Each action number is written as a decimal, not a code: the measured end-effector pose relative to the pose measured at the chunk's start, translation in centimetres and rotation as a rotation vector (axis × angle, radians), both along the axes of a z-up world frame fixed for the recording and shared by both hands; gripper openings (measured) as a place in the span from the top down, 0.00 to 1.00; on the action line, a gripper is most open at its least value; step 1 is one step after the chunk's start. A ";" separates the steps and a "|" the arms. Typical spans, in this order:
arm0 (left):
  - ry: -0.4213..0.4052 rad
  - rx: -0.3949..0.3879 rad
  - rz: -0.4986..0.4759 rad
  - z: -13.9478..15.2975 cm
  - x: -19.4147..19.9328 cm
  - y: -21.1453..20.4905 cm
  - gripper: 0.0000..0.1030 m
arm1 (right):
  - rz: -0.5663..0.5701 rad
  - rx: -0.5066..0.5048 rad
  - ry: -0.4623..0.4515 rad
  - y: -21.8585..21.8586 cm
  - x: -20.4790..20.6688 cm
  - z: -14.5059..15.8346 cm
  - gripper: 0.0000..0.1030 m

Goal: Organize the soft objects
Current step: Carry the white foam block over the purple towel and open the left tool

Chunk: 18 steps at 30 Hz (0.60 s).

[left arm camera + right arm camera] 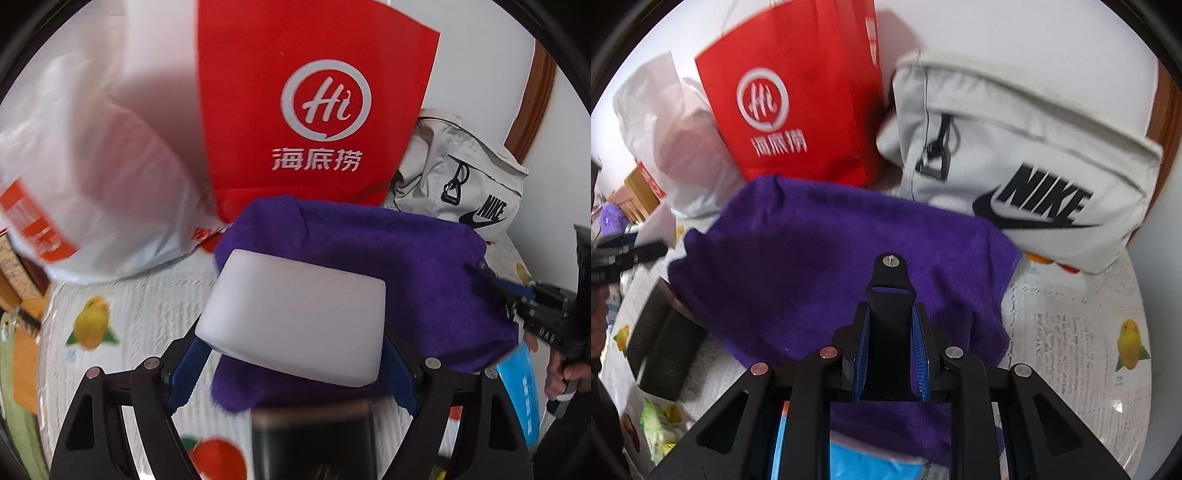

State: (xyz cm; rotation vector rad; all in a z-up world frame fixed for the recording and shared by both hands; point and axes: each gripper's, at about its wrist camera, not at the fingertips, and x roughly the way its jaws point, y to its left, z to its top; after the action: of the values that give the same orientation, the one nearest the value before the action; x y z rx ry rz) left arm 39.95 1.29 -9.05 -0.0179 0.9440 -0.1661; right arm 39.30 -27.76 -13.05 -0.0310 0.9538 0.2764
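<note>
The left tool (295,354) grips a white foam block (295,317) across its width; the blue pads press both short sides and the jaws stand wide. In the left wrist view the block sits at centre, held above a purple towel (388,258) that lies spread on the desk (155,306), which is covered by a white cloth with fruit prints.

The right tool (891,354) is closed on a black strap (891,295), a flat rubbery piece with a slot and a metal stud at its far end. The strap projects toward 12 o'clock from between the pads, over the same purple towel (812,266). In the left wrist view this tool enters from 3 o'clock, with a hand (565,373) on its grip; its tip is at the towel's right edge.

At 12 o'clock from the towel stands a red paper bag (314,92) with a white "Hi" logo. A white plastic bag (92,166) lies at 10 o'clock. A pale Nike bag (1015,155) rests at 2 o'clock, its lower edge just beside the towel. A blue packet (521,391) lies at the towel's 4 o'clock edge. A dark box (665,343) lies at 8 o'clock in the right wrist view, partly under the towel.
</note>
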 end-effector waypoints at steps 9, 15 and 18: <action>0.077 -0.013 -0.049 -2.6 6.7 -2.8 0.19 | 0.004 0.006 0.076 -0.8 1.2 -2.1 0.78; 0.130 0.026 -0.046 -4.2 9.9 -4.0 0.18 | -0.001 -0.008 0.106 -1.2 1.5 -2.9 0.78; 0.172 0.050 -0.051 -5.1 10.8 -4.5 0.18 | 0.010 -0.013 0.107 -1.1 1.5 -3.1 0.78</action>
State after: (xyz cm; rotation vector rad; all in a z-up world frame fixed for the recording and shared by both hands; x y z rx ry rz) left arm 50.72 -3.19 -14.17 0.0391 1.1201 -0.1904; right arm 40.75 -28.85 -16.15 -0.0326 1.0621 0.2831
